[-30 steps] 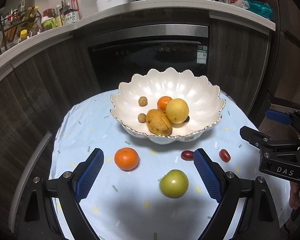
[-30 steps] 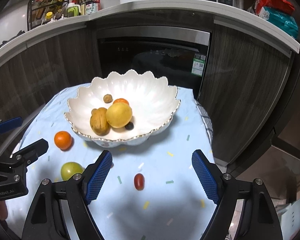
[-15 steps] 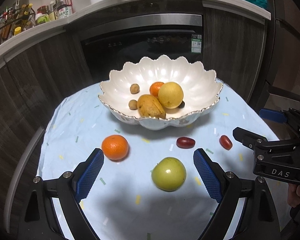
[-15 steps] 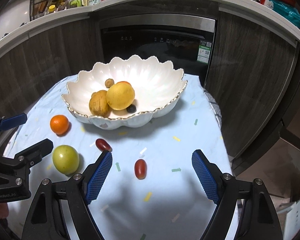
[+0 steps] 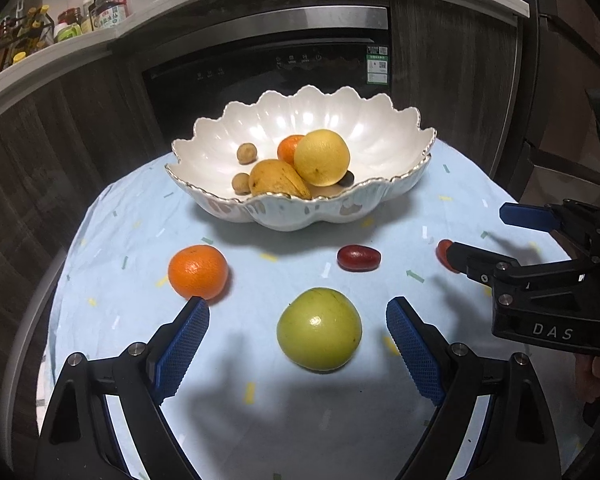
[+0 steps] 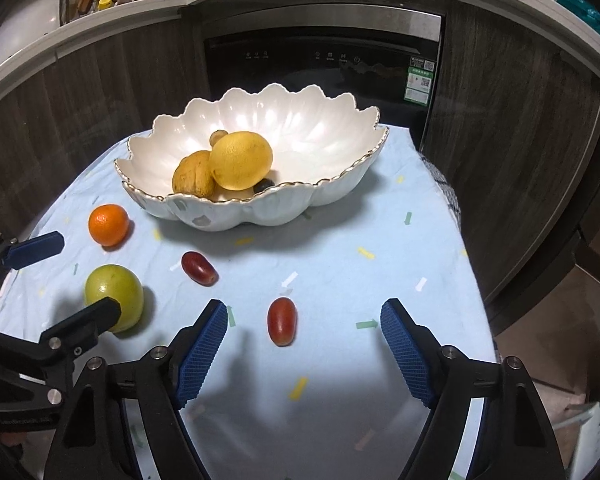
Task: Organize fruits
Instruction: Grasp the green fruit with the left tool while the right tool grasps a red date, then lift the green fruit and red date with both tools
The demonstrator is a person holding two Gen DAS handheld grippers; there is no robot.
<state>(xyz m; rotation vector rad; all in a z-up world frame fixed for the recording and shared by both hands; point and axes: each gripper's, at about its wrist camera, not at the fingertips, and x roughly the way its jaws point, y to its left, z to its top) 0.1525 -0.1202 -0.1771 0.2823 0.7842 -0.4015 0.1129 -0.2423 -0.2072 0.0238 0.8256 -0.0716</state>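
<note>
Left gripper hangs with jaws spread wide around the green apple, touching nothing, seemingly lined up to grasp it for the scalloped bowl behind. Right gripper, its jaws having just narrowed a little yet still apart, brackets a red grape tomato lying with its long axis running toward the bowl.
</note>
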